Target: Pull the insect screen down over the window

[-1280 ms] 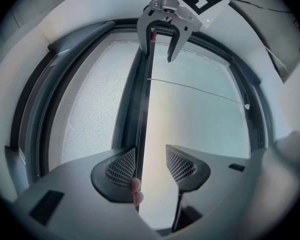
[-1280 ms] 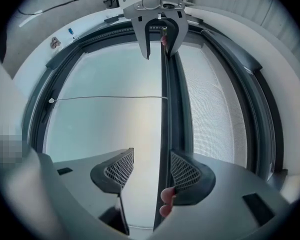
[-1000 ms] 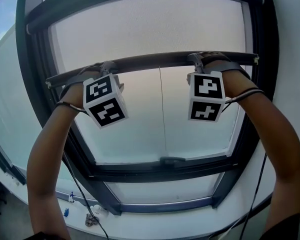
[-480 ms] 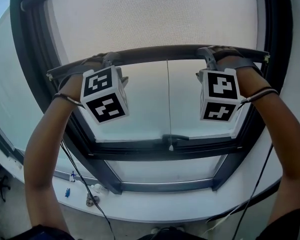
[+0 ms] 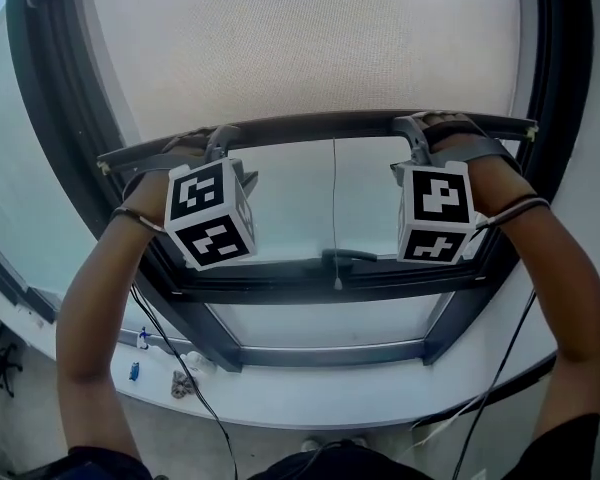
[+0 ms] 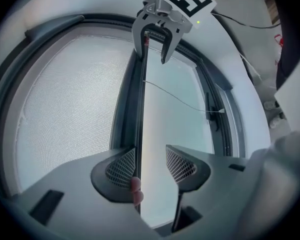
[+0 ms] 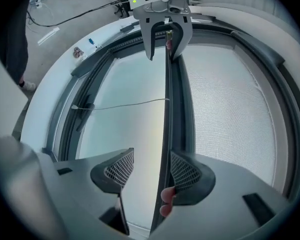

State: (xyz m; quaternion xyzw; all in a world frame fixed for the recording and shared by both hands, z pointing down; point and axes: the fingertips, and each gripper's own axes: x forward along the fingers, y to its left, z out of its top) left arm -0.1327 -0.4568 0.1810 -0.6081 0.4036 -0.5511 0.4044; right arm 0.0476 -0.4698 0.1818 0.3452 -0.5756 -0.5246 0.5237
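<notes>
Two tools sit on the screen's bottom bar [image 5: 320, 125], one toward each end.

Hidden or cut off: in the head view the marker cubes [image 5: 210, 213] cover most of both tools, so you cannot read the jaws there. The mesh [image 5: 310, 48] runs out of the top of the picture. Small items at the left of the white sill [image 5: 310, 403] are too small to identify.

Left gripper view: your left tool [image 6: 151, 165] has its jaws moderately wide. The bar runs between them and lies against one pad [image 6: 121, 166]. The other pad stands clear, with glass [image 6: 157, 134] showing in the gap. A fingertip [image 6: 135, 188] shows beside the bar. The right tool hooks the bar's far end.

Right gripper view: your right tool [image 7: 152, 170] mirrors this, jaws apart and not clamped, with the bar against one pad [image 7: 185, 171]. A fingertip also shows beside this bar.

Only the head view shows both forearms and the dark window frame [image 5: 310, 293]. The gripper views show the mesh weave and the pull cord [image 7: 120, 105] leaving the bar.

Against 1.0 s ago: the bar is lower and nearer the handle [image 5: 348, 258]. Less glass is exposed, and the cord's end now hangs just below the handle. The screen is part-way down, still above the lower frame.
</notes>
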